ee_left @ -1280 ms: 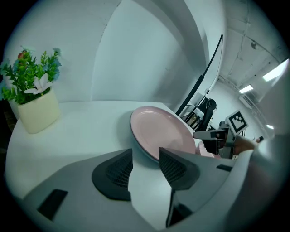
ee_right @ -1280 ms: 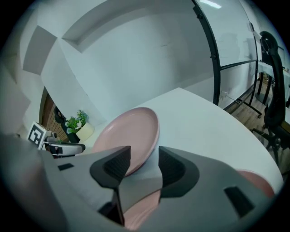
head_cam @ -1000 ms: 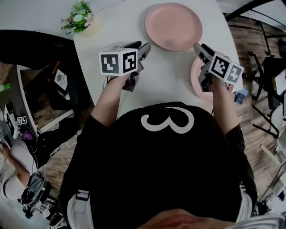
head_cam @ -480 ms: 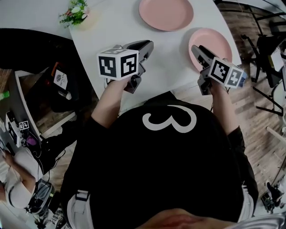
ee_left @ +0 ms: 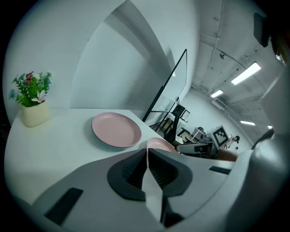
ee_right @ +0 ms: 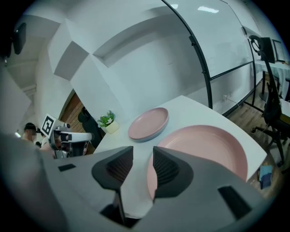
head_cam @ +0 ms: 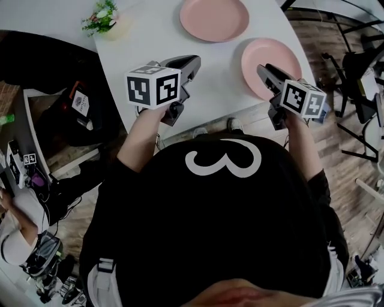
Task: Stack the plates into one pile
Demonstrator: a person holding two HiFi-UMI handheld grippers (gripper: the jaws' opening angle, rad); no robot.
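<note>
Currently: left gripper (head_cam: 193, 62), jaws pressed together, empty. Right gripper (head_cam: 264, 71), jaws apart, just narrowing, nothing between them, above near plate (head_cam: 275, 54). Far plate (head_cam: 214, 19) lies separate on table (head_cam: 153, 36).

1. Little plant (head_cam: 102, 18) with green leaves and a pale flower, in a cream pot, sitting at the far left corner of the white table (head_cam: 150, 42).
2. Wood-plank floor (head_cam: 336, 180) off to the right, with a black office chair (ee_right: 272, 108) standing on it.
3. Tall glass panel (ee_left: 176, 84) with a black edge behind the table, and strip lights (ee_left: 245, 73) up on the ceiling.
4. Just past the table's near edge there are two pale things (head_cam: 234, 125). Probably shoe toes, but it's hard to tell.
5. Small blue thing (ee_right: 266, 174) on the floor by the table's right corner.
</note>
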